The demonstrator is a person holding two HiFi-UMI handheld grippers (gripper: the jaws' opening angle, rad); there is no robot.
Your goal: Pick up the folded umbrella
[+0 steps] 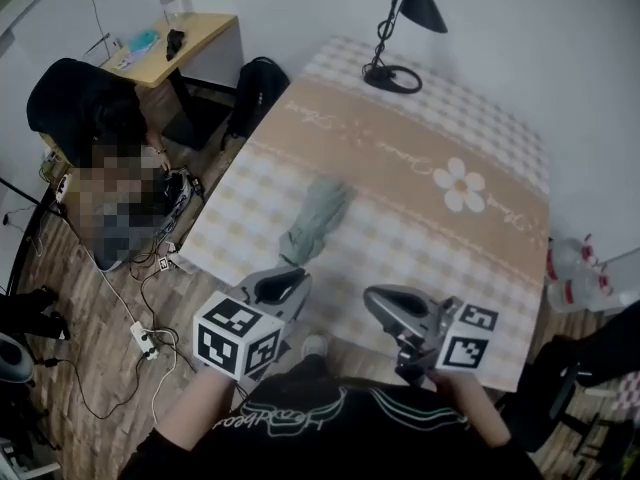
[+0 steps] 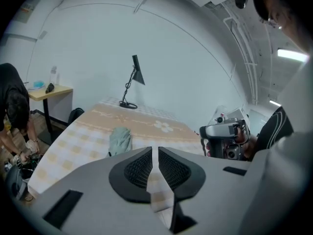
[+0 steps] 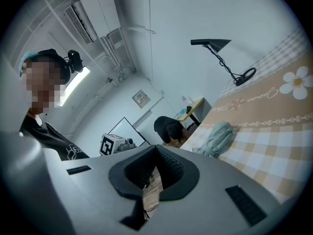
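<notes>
Centrally on the checked tablecloth [image 1: 470,298] the folded umbrella [image 1: 315,218] is found, pale green, laid flat with nothing touching it. Near the cloth's front edge the left gripper [image 1: 280,286] is held, its jaws drawn almost together with only a slit between them and nothing gripped; the umbrella is noted just ahead of it. Beside it the right gripper [image 1: 385,303] is held, jaws closed at the tips, likewise empty. A black desk lamp [image 1: 400,28] is stood at the far edge. Left of the table, a person [image 1: 90,118] is crouched over cables by a small desk [image 1: 185,43]
</notes>
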